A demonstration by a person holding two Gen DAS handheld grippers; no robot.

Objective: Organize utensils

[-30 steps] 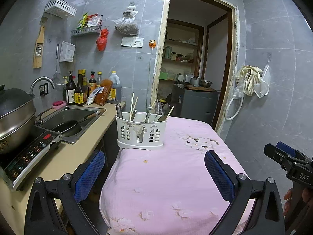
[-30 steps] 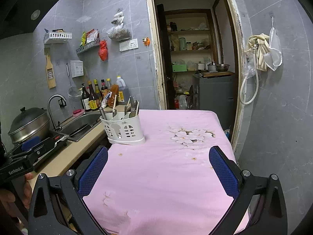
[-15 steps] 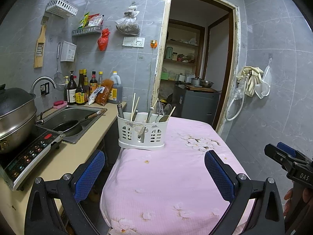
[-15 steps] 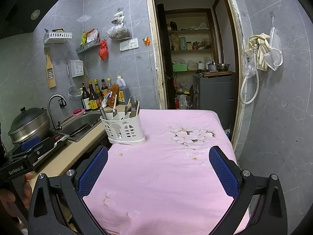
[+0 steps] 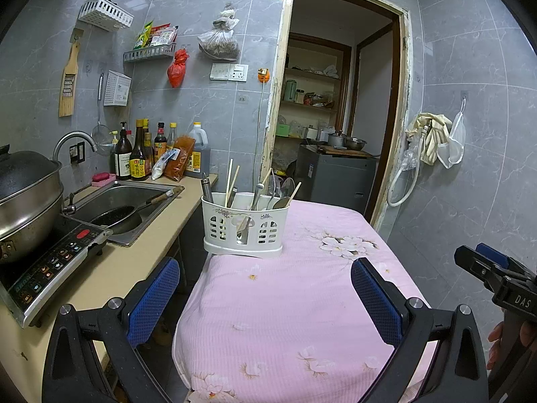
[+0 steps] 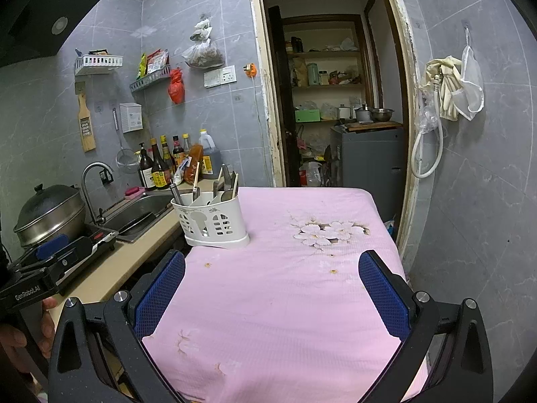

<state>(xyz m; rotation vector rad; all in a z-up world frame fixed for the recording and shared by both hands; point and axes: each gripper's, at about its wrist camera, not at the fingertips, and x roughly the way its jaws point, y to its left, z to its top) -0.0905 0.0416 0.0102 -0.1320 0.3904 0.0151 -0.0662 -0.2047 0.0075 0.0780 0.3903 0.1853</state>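
Observation:
A white slotted utensil caddy [image 5: 244, 226] stands at the far left corner of the pink flowered tablecloth [image 5: 292, 302]. It holds chopsticks, spoons and a metal-handled tool, all upright. It also shows in the right wrist view [image 6: 212, 222]. My left gripper [image 5: 265, 297] is open and empty, held low over the near part of the table, well short of the caddy. My right gripper [image 6: 272, 294] is open and empty over the table's near middle. Each gripper shows at the edge of the other's view.
A counter [image 5: 110, 278] runs along the left with an induction hob [image 5: 50, 265], a steel pot [image 5: 27, 198], a sink [image 5: 131, 201] holding a pan, and sauce bottles [image 5: 141, 158]. An open doorway [image 5: 332, 117] lies behind the table. A grey tiled wall is on the right.
Both views have shifted only slightly; the caddy sits a little further right in the left wrist view. Both grippers stay open and empty.

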